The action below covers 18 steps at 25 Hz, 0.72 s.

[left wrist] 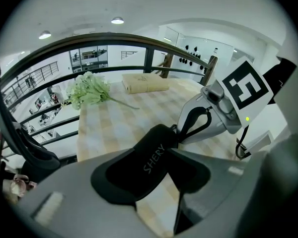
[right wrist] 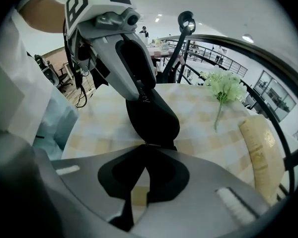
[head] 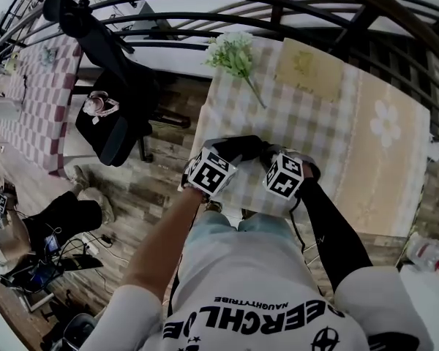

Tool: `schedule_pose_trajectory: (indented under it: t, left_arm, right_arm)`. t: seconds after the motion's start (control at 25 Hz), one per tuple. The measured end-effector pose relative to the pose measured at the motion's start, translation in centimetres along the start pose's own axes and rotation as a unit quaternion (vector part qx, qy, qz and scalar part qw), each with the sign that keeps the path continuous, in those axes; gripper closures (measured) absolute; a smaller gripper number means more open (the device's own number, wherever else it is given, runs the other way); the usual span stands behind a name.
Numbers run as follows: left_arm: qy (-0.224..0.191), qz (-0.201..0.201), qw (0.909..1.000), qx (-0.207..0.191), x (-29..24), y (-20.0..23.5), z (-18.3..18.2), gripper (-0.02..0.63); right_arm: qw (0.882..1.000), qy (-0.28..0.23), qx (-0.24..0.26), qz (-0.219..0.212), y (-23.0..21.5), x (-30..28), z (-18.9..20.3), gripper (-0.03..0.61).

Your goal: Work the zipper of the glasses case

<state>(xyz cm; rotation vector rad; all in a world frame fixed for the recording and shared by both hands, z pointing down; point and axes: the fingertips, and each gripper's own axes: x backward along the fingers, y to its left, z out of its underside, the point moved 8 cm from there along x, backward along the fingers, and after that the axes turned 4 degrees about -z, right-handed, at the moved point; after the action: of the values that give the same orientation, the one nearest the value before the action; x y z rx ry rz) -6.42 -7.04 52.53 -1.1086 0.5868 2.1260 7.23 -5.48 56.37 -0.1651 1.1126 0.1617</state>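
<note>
Case [left wrist: 153, 156] in L claw [left wrist: 168, 150] + R claw [right wrist: 147, 146]

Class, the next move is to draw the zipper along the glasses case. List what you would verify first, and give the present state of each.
1. Hold of the left gripper on the glasses case: ok, its jaws press on the case's body.
2. Jaws of the right gripper closed at the case's end: ok.
3. The zipper pull pinched between those jaws: cannot tell, too small to see.
4. How far the zipper stands open: cannot tell.
5. Room to pull: ok, the flower bunch lies apart, farther along the checked tablecloth.
</note>
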Motion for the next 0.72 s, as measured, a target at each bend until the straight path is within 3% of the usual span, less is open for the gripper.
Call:
schedule_pose_trajectory:
  t: [0.24, 0.32, 0.56, 0.72]
  left_arm:
    - [0.017, 0.026, 0.9984, 0.047, 0.3, -0.5, -1.1, 0.454]
    - [0.018, 0.04, 0.998, 0.045, 0.1, -1.1, -1.7, 0.468]
    - [0.016, 0.055, 0.9981, 0.022, -1.7, -2.7, -3.5, 0.506]
    - [0.015, 0.022, 0.9982, -0.054, -1.9, -2.5, -4.2, 0.506]
  right_arm:
    - [0.997, -0.019, -0.063, 0.044, -1.8, 1.3, 1.4, 0.548]
    - [0.995, -0.025, -0.077, 0.062, -3.1, 1.9, 1.9, 0.548]
    - [0.987, -0.037, -0.117, 0.102, -7.0, 2.6, 2.9, 0.548]
    - [0.988, -0.045, -0.112, 0.101, -7.2, 2.2, 3.0, 0.548]
